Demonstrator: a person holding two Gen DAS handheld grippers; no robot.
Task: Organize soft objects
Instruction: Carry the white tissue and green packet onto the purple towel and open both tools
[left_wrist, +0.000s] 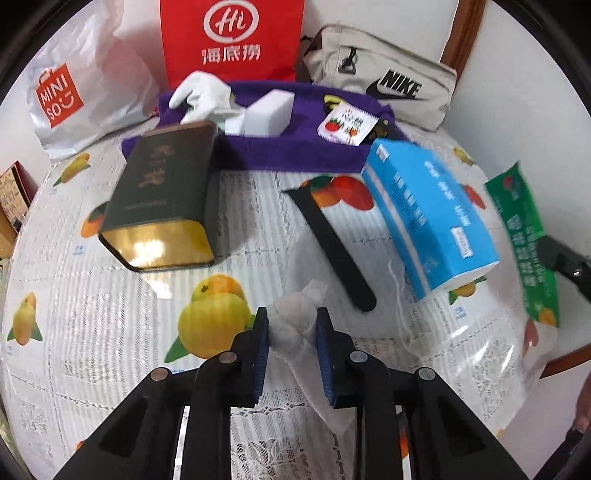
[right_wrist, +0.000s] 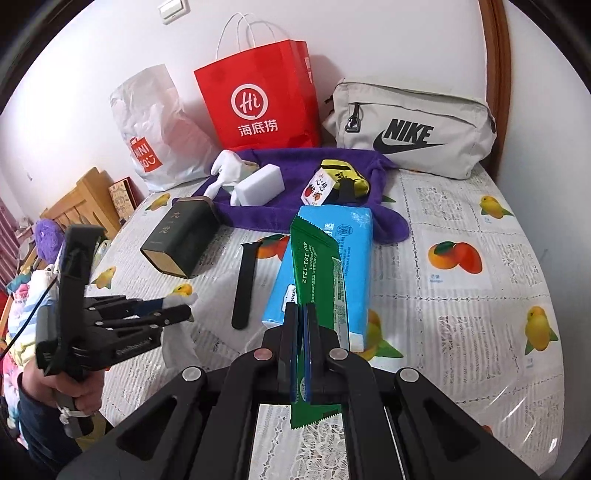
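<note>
The left claw (left_wrist: 291, 328) is clenched on a crumpled white tissue (left_wrist: 295, 317) at the near edge of the fruit-print bench (right_wrist: 461, 295), left of the black strap (left_wrist: 332, 243). The right claw (right_wrist: 303, 325) pinches a green sachet (right_wrist: 317, 266), held upright over the blue tissue pack (right_wrist: 354, 251). Farther back, a white glove (left_wrist: 205, 94) and a white sponge block (left_wrist: 269, 110) lie on the purple towel (left_wrist: 280, 151).

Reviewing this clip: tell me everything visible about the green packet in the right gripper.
The green packet is a flat, glossy plastic sachet with white print, a phone-style number and zigzag-cut ends. The right gripper has its jaws shut on the packet's lower part, holding it edge-up off the fruit-print tablecloth; the serrated bottom end hangs below the pads. Its upper end overlaps the blue tissue pack in view; contact cannot be told. It looks unopened.
</note>
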